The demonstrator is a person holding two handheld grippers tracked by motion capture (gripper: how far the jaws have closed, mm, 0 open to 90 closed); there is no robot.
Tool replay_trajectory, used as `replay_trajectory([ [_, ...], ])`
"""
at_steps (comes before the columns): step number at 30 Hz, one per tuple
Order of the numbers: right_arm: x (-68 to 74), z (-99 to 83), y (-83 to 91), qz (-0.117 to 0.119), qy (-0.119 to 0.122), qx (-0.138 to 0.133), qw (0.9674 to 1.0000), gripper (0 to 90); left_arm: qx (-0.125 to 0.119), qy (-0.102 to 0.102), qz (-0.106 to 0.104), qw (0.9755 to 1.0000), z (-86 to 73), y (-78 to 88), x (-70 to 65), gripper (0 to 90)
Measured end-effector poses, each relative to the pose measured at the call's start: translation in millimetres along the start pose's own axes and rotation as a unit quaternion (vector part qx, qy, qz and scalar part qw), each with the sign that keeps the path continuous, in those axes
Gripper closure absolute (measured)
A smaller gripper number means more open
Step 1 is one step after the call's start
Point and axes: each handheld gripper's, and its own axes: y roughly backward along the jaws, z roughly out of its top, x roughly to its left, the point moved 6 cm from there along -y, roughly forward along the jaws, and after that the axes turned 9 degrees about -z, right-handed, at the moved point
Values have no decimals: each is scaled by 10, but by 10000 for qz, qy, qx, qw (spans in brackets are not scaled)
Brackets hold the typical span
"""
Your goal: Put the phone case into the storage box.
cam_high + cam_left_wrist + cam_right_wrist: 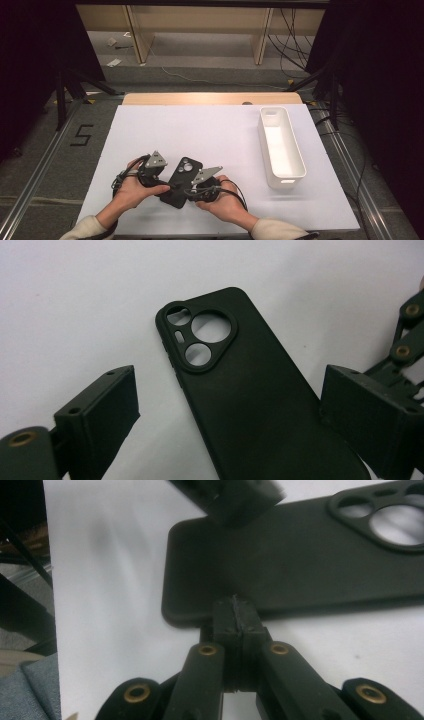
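Phone case [181, 181], black with its camera cutouts at the far end, lies flat on the white sheet [220, 135] that covers your bench, near the front edge and left of centre, between your two hands. Your left gripper [156, 176] sits at the case's left side; in the left gripper view its fingers [97, 412] stand spread wide with the case [240, 390] lying between them, neither pad pressing on it. Your right gripper [192, 189] comes in from the right at the case's near end; in the right gripper view its fingers [235, 620] are pressed together, their tips at the long edge of the case [300, 565] close to its rounded corner, and you cannot tell from there whether they pinch the rim or only touch it. To the right on the sheet, well apart from the case, stands a long white bin [281, 147], lengthwise near to far. A strip of bare wood [210, 98] shows at the bench's far edge. Beyond it the grey floor [200, 75] carries loose cables [292, 37] and wooden furniture legs [137, 32], with dark curtains on both sides
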Motion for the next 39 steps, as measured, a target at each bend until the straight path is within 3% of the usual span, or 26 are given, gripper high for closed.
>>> replay_trajectory([
  [6,-226,59,241,-321,118,-413,9986,779,-52,-28,20,10000,14,15,5,38],
  [7,-332,85,342,-435,163,-591,9972,715,-83,-40,17,10000,21,18,1,28],
  [11,-516,127,545,-628,139,-942,9935,586,-118,-70,29,9999,33,24,-2,0],
  [19,-770,74,971,-810,45,-1588,9840,293,-133,-38,119,9998,39,26,3,0],
  [20,-770,74,971,-810,45,-1588,9840,293,-133,-38,119,9998,39,26,3,0],
  [22,-812,31,1112,-828,73,-1789,9804,245,-129,-45,118,9998,39,23,1,0],
  [28,-863,-135,1411,-895,124,-2025,9751,178,-93,-58,133,9999,37,11,0,0],
  [39,-899,-357,1567,-1109,152,-2036,9726,159,51,40,148,9999,25,-48,-31,0],
])
